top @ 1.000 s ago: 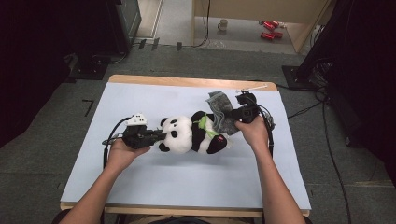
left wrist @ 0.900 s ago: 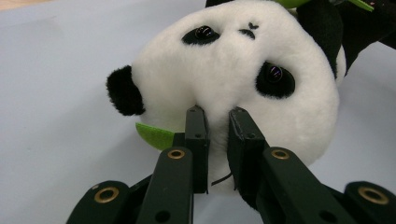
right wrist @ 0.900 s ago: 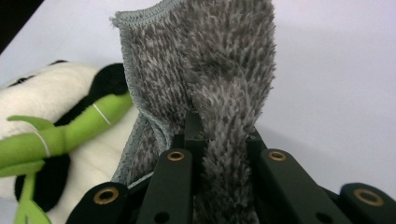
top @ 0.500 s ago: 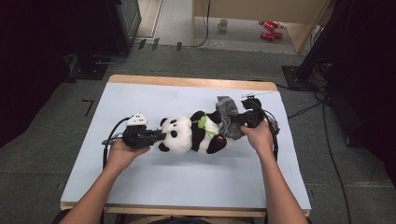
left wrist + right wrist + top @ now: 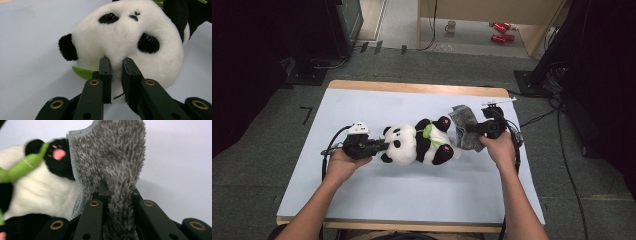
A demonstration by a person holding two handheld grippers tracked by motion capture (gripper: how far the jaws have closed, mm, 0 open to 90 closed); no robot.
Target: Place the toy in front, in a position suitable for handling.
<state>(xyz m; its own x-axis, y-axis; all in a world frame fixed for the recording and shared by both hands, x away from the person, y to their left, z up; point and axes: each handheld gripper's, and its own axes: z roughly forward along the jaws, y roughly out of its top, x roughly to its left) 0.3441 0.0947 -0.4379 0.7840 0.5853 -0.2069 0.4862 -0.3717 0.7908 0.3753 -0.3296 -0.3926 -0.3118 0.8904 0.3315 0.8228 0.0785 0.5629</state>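
While the left tongs (image 5: 379, 145) pinch the plush panda (image 5: 419, 142) by the fur of its head and pin it on its back at the middle of the table (image 5: 362, 100), the right tongs (image 5: 469, 129), clamped on the fuzzy grey cloth (image 5: 463, 131), have slid it off the panda's legs toward the right edge; judging by this, the garment is coming off. Both forearms reach in low and level, the tongs pointing toward each other.

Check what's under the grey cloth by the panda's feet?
The grey cloth, pinched by the right gripper, lies partly on the table cover. Its edge overlaps the panda; anything beneath is hidden.
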